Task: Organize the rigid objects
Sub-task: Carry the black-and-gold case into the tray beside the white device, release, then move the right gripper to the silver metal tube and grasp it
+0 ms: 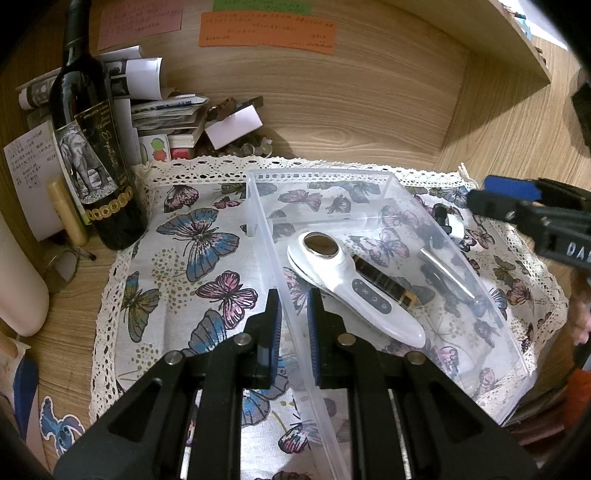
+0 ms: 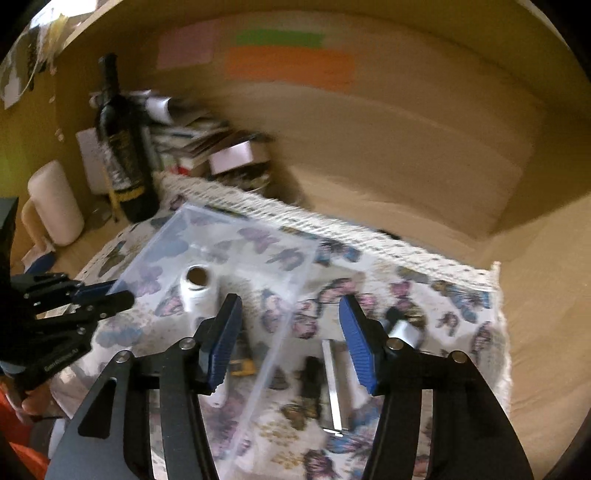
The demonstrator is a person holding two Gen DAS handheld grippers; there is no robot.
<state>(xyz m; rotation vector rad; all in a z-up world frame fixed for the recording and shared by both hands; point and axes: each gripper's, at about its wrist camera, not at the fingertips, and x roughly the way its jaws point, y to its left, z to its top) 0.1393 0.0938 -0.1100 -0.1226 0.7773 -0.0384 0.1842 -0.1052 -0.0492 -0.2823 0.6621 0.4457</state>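
Observation:
A clear plastic bin (image 1: 491,325) lies on a butterfly cloth (image 1: 177,280). Inside it are a white handheld device (image 1: 354,284) and a dark cylinder with a gold end (image 1: 388,284). My left gripper (image 1: 294,306) is shut on the bin's near left wall. A silver and black tool (image 1: 448,273) lies on the cloth beyond the bin's right wall. My right gripper (image 2: 290,328) is open and empty above the bin's right wall (image 2: 273,354), with the silver tool (image 2: 332,387) below it. The right wrist view is blurred; the white device (image 2: 197,291) shows there too.
A dark wine bottle (image 1: 92,147) stands at the back left beside stacked papers (image 1: 166,110). A cream cylinder (image 1: 18,280) stands at the far left. Wooden walls with coloured notes (image 1: 266,33) close the back and right.

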